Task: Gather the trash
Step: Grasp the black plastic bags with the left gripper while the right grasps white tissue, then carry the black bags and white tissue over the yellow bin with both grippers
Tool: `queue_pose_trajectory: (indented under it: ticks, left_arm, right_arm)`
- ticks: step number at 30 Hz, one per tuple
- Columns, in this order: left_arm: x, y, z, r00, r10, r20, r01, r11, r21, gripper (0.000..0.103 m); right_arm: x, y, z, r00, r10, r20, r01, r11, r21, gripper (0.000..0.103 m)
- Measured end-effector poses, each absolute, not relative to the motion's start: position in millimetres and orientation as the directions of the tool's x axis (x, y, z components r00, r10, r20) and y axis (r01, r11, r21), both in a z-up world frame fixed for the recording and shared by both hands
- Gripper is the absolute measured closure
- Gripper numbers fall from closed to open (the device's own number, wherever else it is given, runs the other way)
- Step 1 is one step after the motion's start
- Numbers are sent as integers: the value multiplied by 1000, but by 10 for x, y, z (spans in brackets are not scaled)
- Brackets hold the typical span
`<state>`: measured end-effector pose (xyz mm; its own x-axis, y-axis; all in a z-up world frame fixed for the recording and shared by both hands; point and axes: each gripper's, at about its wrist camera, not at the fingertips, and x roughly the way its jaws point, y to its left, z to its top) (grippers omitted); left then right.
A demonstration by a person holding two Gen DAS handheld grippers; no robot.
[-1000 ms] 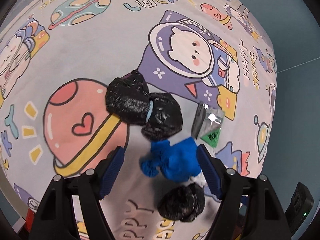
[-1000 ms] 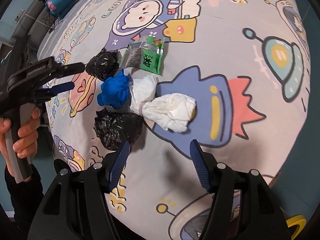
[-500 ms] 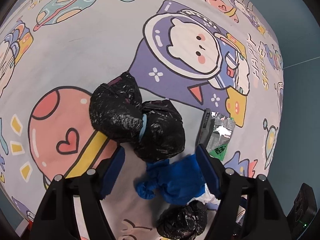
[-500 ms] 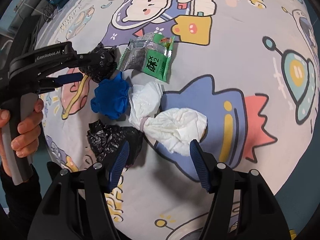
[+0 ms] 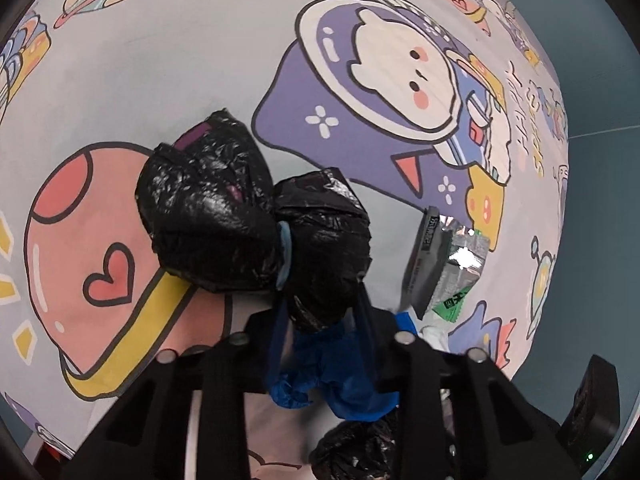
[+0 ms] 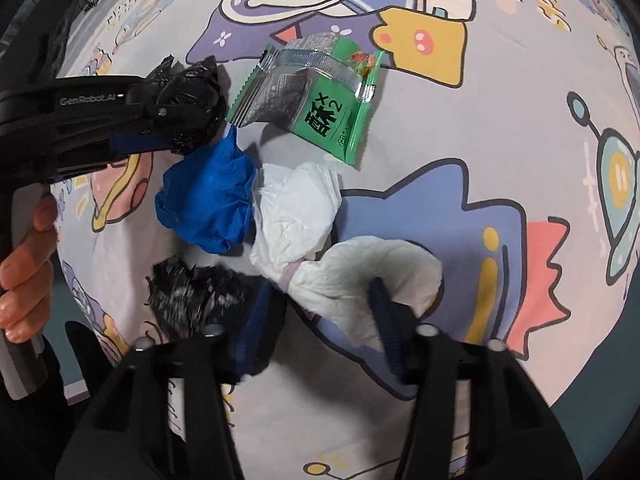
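Trash lies on a cartoon-print bed sheet [image 6: 500,80]. My left gripper [image 5: 320,312] is shut on a tied black plastic bag [image 5: 248,224], pinching its near lobe; it also shows in the right wrist view [image 6: 188,100]. My right gripper [image 6: 320,308] is shut on a white crumpled bundle [image 6: 360,276] bound with a band. Between them lie a blue crumpled bag [image 6: 208,204], a second black bag [image 6: 192,296] and a green-and-silver snack wrapper [image 6: 316,100].
The sheet's edge drops to a teal floor [image 5: 600,220] on the right. A small black device [image 5: 596,400] with a green light sits low at the right. A hand [image 6: 24,280] holds the left gripper's handle.
Both grippers moved forward and closed: the left onto the tied black bag, the right onto the white bundle.
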<state>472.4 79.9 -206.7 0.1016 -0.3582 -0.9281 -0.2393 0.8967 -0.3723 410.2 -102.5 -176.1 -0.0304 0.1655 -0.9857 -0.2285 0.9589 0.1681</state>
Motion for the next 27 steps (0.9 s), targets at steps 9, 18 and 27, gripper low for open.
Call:
queue_pose_trajectory:
  ticks: [9,18,27]
  left_arm:
    - [4619,908,-1947,126,-377,-917,-226,889,-397,83]
    - [4404,1033,-1663,164,-363,-917,-212,895,-392,83]
    - [4054,1067,-1375,195,-348,-917,-181,906,-382,83]
  right_arm:
    - [3998,-1069,-1705,-24,184,-983,-213,959,185,92]
    - [3815,-1266,-1489,4,206,-979,-185,962,202,94]
    - [3602,-1396,-1205,51,227,-972,-172,961,216,94]
